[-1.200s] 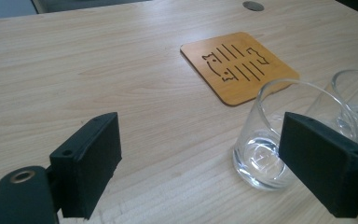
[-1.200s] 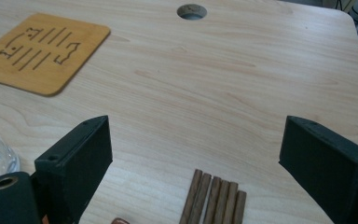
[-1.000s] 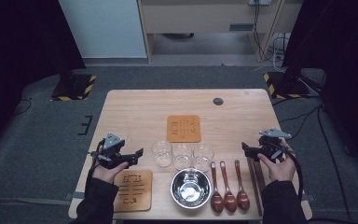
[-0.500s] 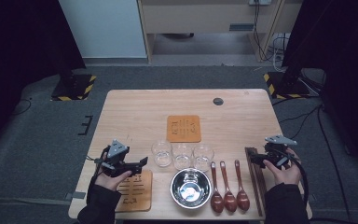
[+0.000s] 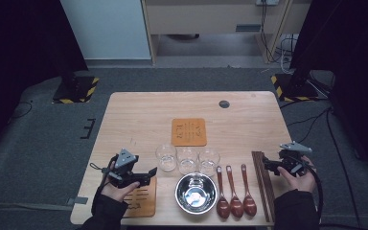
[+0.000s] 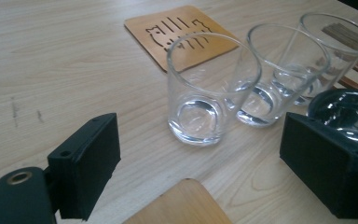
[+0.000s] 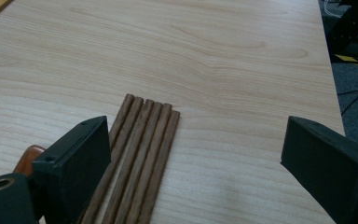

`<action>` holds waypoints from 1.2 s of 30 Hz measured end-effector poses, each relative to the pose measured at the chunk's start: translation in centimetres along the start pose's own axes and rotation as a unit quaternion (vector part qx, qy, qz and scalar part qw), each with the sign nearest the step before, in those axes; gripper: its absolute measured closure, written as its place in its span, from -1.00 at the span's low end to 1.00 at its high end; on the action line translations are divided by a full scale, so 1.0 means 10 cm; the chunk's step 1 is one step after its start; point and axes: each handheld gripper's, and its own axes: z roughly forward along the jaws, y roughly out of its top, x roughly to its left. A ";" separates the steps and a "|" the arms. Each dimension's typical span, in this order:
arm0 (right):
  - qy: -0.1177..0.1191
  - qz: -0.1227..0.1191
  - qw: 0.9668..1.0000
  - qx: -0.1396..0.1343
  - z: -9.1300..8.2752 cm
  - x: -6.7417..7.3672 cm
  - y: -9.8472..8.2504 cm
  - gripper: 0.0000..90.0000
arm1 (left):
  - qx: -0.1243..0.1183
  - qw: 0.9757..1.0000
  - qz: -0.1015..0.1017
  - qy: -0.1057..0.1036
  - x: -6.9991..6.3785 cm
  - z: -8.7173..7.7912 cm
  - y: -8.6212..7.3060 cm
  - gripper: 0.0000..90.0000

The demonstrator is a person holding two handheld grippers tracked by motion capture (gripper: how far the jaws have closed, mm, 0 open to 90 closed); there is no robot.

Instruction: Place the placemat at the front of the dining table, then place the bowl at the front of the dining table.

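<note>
High view: wooden table [image 5: 139, 110] held two orange coasters, one mid-table [image 5: 189, 132] and one at the near left edge [image 5: 141, 203], half under the left gripper [image 5: 149, 173]. Three empty glasses [image 5: 187, 158] stood in a row, close together. One steel bowl [image 5: 196, 193] sat just in front of them. Three brown spoons [image 5: 235, 193] lay side by side right of the bowl, then a bundle of chopsticks [image 5: 262, 184] near the right edge. Right gripper [image 5: 266, 164] hovered just beside the chopsticks' far end. Both held by hands coming in from the bottom

Left gripper view: jaws stood wide open, nothing between the pads. Nearest glass [image 6: 205, 88] sat ahead between the jaw lines, untouched; the other two glasses stood behind it to the right. Bowl rim [image 6: 342, 100] showed by the right jaw, mid-table coaster [image 6: 177, 32] beyond the glasses

Right gripper view: jaws wide open, nothing gripped. Five chopsticks [image 7: 142, 149] counted, lying flat and touching each other, running next to the left jaw; a spoon [image 7: 28, 158] peeked out behind that jaw
</note>
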 end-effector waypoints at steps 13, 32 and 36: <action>-0.003 0.006 1.000 0.006 0.00 -0.06 -0.03 -0.82 | 0.021 0.999 0.026 -0.025 -0.26 0.10 -0.07 -0.74; -0.011 0.010 1.000 0.012 0.02 -0.14 -0.07 -0.82 | 0.049 0.996 0.038 -0.057 -0.54 0.27 -0.12 -0.74; -0.011 0.010 1.000 0.016 0.04 -0.15 -0.08 -0.81 | 0.058 0.995 0.044 -0.065 -0.62 0.36 -0.13 -0.73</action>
